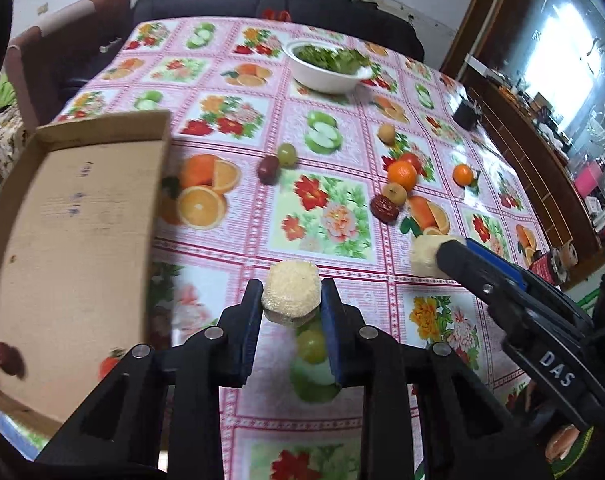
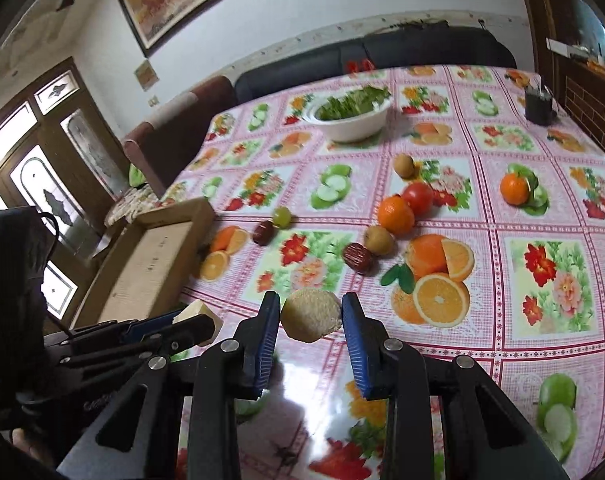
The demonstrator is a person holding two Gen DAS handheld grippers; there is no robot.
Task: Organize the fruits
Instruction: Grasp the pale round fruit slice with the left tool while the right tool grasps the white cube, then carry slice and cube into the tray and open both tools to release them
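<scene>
My left gripper [image 1: 290, 300] is shut on a green grape [image 1: 311, 345], held between the blue pads just above the tablecloth, right of the cardboard box [image 1: 62, 240]. A dark red date [image 1: 7, 357] lies in the box. My right gripper [image 2: 310, 312] is open and empty; it also shows in the left wrist view [image 1: 426, 256]. On the table lie a green grape [image 1: 286, 154] beside a date [image 1: 268, 168], two oranges [image 1: 401, 174] [image 1: 462, 175], a tomato [image 2: 417, 197], two small brown fruits [image 2: 378, 240] [image 2: 404, 166] and another date [image 2: 357, 258].
A white bowl of greens [image 1: 326, 66] stands at the far middle of the table. A dark cup [image 2: 538, 106] stands at the far right. A sofa [image 1: 262, 4] runs behind the table. A wooden cabinet [image 1: 542, 152] lines the right side.
</scene>
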